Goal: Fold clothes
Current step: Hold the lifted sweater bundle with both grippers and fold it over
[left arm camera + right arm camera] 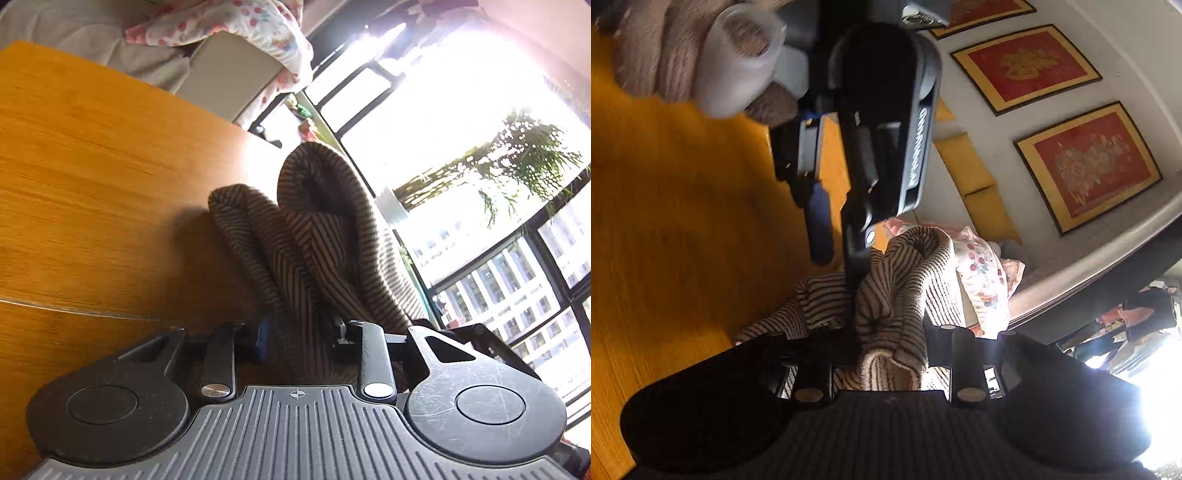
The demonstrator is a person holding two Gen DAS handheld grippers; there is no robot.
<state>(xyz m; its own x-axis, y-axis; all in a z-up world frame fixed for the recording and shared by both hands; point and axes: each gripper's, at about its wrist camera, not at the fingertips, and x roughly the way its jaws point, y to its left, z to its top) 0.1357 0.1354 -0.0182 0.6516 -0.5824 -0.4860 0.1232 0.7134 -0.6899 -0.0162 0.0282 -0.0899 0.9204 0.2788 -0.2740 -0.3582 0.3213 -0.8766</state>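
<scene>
Both claws pinch the same striped knit garment (325, 236), bunched at the frame centre above the wooden table (92, 177). The left claw (299, 332) is clamped on a thick fold; the right claw (886, 347) grips cloth near a cream-lined edge, with the other gripper crowding the upper middle of its view. Held this close together, the tools could collide, or the bundled layers could slip and fold crooked.

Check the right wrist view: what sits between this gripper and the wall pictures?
The striped garment bunches right at the right gripper, with the left gripper above it. Beyond lie a floral cushion and yellow cushions, then the pictures.
</scene>
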